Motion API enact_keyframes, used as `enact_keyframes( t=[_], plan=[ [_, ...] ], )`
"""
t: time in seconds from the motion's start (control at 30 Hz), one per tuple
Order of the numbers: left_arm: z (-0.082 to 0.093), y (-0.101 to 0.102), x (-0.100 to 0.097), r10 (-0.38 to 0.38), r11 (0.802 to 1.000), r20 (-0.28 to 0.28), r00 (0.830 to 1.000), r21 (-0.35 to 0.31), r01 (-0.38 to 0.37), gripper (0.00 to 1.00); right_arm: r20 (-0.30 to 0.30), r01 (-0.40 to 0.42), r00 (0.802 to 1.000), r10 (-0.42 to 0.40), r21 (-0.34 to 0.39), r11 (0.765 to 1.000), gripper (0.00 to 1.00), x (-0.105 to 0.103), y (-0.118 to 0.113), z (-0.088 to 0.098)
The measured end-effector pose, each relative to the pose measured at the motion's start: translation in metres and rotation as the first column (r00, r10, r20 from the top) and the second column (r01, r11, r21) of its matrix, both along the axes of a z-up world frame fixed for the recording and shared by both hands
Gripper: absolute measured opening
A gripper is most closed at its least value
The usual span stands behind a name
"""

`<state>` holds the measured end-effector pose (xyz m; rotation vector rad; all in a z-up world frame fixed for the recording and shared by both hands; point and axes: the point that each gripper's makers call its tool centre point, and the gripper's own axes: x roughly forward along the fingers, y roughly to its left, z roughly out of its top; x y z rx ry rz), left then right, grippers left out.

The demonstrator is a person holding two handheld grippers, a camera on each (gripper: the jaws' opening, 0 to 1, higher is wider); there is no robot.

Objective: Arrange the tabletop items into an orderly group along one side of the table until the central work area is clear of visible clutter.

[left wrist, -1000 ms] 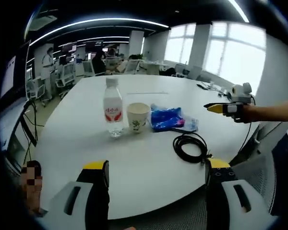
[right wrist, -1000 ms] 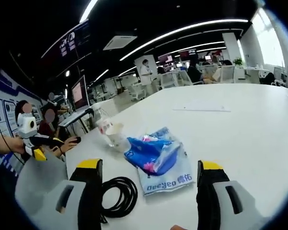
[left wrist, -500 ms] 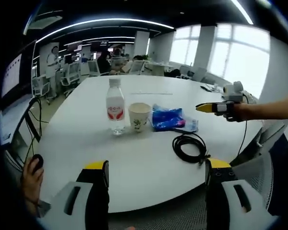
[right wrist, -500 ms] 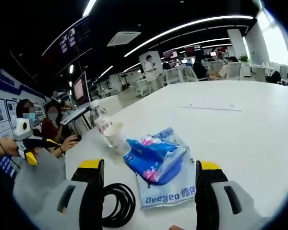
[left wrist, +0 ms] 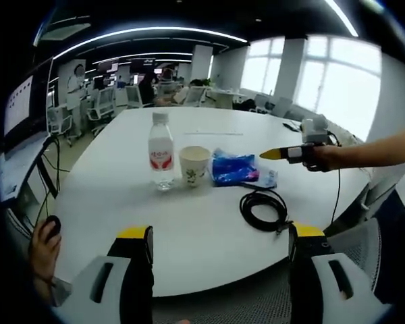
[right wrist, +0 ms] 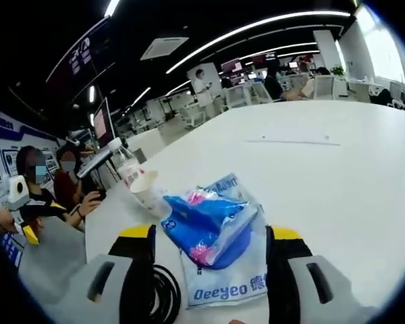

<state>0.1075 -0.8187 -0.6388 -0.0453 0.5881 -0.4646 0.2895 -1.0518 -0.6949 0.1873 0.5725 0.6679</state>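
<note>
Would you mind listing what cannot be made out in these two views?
- Black cable coil, right gripper view: half hidden behind that gripper's own left jaw.
- Paper cup, left gripper view: its contents are hidden by its wall.
- Water bottle label, left gripper view: print too small.
- Blue packet, right gripper view: wording cut by the jaws.

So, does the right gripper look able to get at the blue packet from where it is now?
Probably yes. The right gripper is open, and the blue packet lies straight ahead between its jaws with nothing in the way. The black cable coil sits off to one side, the paper cup beyond.
</note>
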Motion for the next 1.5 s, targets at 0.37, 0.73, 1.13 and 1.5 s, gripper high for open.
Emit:
enact_keyframes(
  t=[0.37, 0.73, 1.13, 1.5],
  plan=[
    [0.000, -0.005, 0.000, -0.007, 1.000, -0.001, 1.000, -0.006, 0.007, 0.78, -0.053, 0.015, 0.998, -0.017, -0.027, 1.000, 0.55, 0.009, 0.007, -0.015],
    [-0.004, -0.042, 0.042, -0.053, 0.995, 0.024, 0.998, -0.084, 0.055, 0.77, -0.101, 0.014, 0.995, -0.019, -0.049, 0.999, 0.49, 0.007, 0.009, -0.028],
    [-0.011, -0.071, 0.084, -0.102, 0.986, 0.020, 0.995, -0.133, 0.104, 0.75, -0.102, 0.025, 0.994, -0.029, -0.035, 0.999, 0.49, 0.008, 0.013, -0.025],
    [-0.025, -0.086, 0.102, -0.193, 0.976, -0.012, 0.981, -0.103, 0.191, 0.75, -0.109, 0.032, 0.993, -0.036, -0.033, 0.999, 0.49, 0.009, 0.016, -0.026]
  ],
)
